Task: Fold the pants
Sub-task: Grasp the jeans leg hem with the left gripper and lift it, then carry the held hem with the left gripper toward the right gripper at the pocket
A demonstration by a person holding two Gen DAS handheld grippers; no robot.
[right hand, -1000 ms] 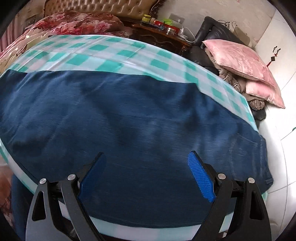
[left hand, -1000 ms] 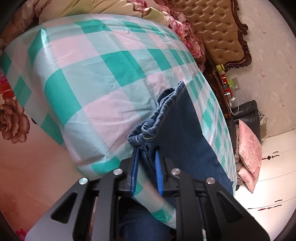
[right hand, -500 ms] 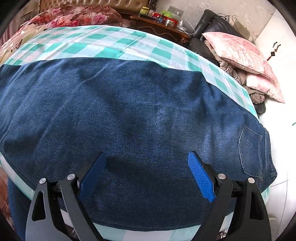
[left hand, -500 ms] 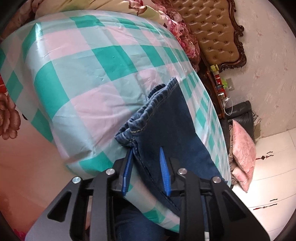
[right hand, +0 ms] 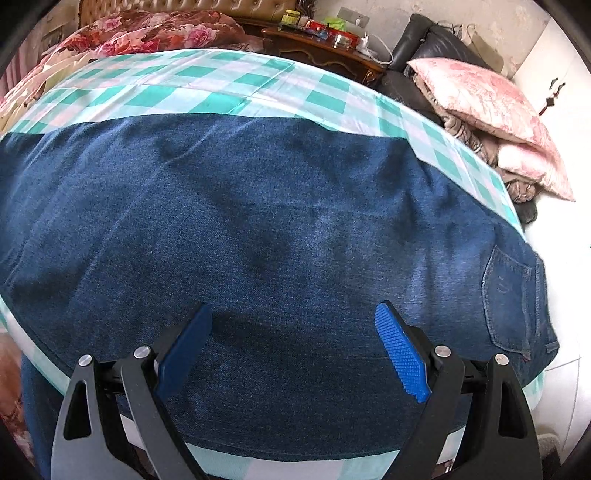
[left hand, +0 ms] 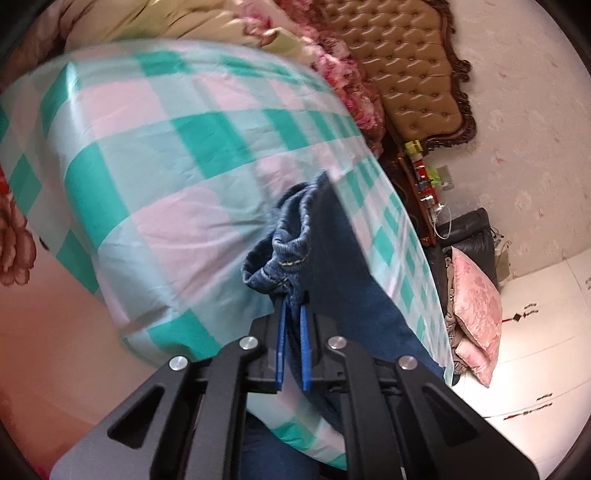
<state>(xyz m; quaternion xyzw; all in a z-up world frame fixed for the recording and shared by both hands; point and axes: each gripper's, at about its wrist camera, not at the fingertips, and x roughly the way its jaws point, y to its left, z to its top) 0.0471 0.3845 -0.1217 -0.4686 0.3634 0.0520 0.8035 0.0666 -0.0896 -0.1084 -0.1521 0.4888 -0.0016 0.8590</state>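
Note:
Dark blue jeans (right hand: 288, 240) lie flat across a green, pink and white checked cloth (right hand: 221, 85), back pocket at the right. My left gripper (left hand: 291, 314) is shut on the bunched hem end of the jeans (left hand: 291, 251), which lifts off the checked cloth (left hand: 166, 166). My right gripper (right hand: 295, 347) is open and empty, its blue pads (right hand: 402, 354) spread just above the jeans' near edge.
A tufted brown headboard (left hand: 413, 74) and floral bedding (right hand: 147, 33) lie beyond the cloth. A wooden nightstand with small items (right hand: 325, 40), a black chair (right hand: 424, 40) and pink pillows (right hand: 491, 107) stand at the right.
My left gripper has closed tight on the jeans' hem and raised it slightly. My right gripper has stayed open over the jeans, with the view shifted a little toward the pocket end.

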